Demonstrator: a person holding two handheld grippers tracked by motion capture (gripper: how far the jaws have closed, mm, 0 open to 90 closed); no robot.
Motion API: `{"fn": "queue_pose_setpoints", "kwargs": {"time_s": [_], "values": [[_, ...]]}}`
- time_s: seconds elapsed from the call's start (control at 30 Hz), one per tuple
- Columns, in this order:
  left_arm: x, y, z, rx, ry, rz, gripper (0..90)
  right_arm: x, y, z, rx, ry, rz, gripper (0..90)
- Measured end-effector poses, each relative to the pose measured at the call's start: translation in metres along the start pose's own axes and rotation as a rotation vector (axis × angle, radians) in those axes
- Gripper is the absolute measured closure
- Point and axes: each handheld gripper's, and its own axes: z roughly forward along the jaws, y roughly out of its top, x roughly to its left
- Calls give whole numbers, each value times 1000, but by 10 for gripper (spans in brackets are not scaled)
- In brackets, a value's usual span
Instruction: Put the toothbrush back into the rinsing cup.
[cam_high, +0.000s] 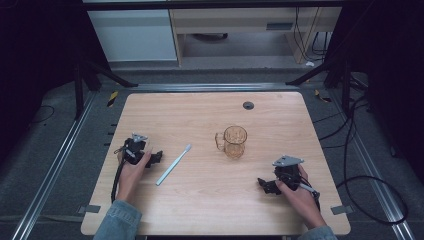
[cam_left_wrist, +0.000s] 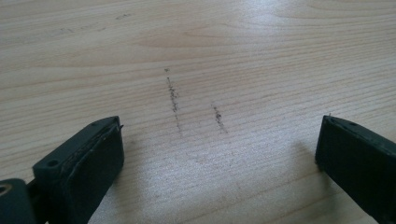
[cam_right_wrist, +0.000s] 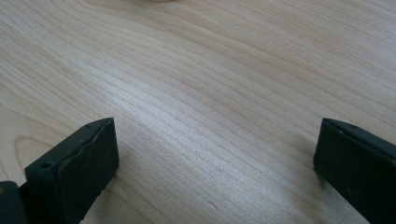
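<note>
High view: toothbrush (cam_high: 173, 164) lies left of centre; mug (cam_high: 234, 141) right of it.
Left gripper (cam_left_wrist: 219, 154): jaws apart, empty.
Right gripper (cam_right_wrist: 215, 154): jaws apart, empty.
Toothbrush: likely light, stiff; grip mid-handle.
Mug: probably fragile glass.

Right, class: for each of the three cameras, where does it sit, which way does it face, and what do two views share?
High view: above the person's side, facing forward and down on table, toothbrush, mug; forearms, both hand-held grippers.
Left gripper view: on left hand-held gripper, facing tabletop scuff marks; jaws apart.
Right gripper view: on right hand-held gripper, facing bare wood; jaws apart.
Shared: wooden tabletop.
</note>
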Motion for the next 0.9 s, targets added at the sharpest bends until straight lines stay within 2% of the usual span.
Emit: {"fn": "queue_pose_setpoints", "kwargs": {"time_s": [0.07,0.13,0.2,0.27,0.4,0.67,0.9], "values": [[-1,2,-4,-14,-3,-2,52,0,0,0,0,0,0,4],[-2,3,-7,-26,-5,1,52,0,0,0,0,0,0,4],[-5,6,-16,-34,-4,13,52,0,0,0,0,0,-1,4],[-6,8,-23,-44,-11,9,52,0,0,0,0,-1,-1,4],[-9,12,-35,-48,-23,21,61,0,0,0,0,-1,-1,4],[-15,19,-54,-22,-32,55,86,0,0,0,0,-1,-1,4],[-28,28,-72,35,-59,125,100,0,0,0,0,-1,0,4]]}}
